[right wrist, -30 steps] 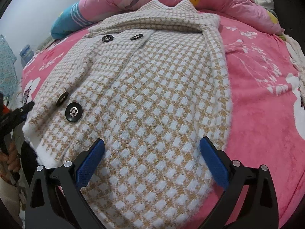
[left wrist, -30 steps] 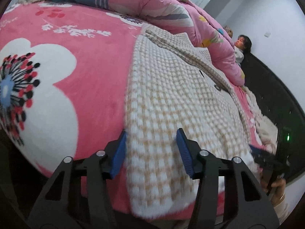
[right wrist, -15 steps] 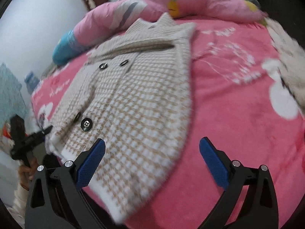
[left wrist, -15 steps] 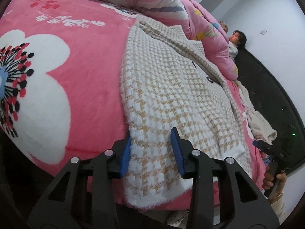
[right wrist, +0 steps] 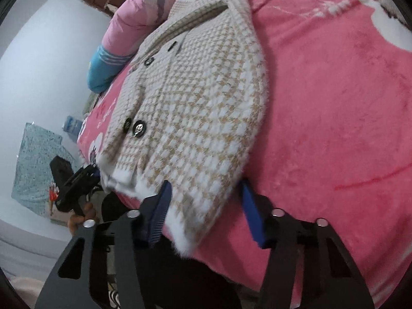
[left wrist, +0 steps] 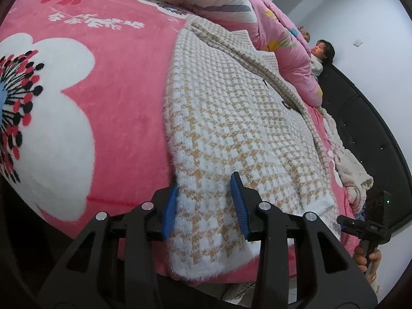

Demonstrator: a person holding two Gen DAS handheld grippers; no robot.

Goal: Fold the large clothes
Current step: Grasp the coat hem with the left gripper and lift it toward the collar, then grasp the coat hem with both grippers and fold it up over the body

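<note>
A beige and white houndstooth knit coat (left wrist: 231, 128) with black buttons lies flat on a pink flowered blanket (left wrist: 116, 90); its hem hangs at the bed's near edge. My left gripper (left wrist: 203, 206) is open, its blue pads on either side of the hem's left corner. My right gripper (right wrist: 206, 211) is open around the hem's right corner of the coat (right wrist: 195, 108). Each gripper also shows small in the other's view: the right one (left wrist: 370, 226) and the left one (right wrist: 74, 180).
A rolled pink quilt (left wrist: 244, 13) lies along the far side of the bed behind the collar. A child (left wrist: 319, 56) lies at the far right by a black headboard (left wrist: 373, 134). A cream fuzzy garment (left wrist: 352, 170) lies to the coat's right. A patterned cloth (right wrist: 36, 159) hangs by the wall.
Both grippers have narrowed and moved back to the hem at the bed's edge. The right gripper swung to the coat's right corner and tilted.
</note>
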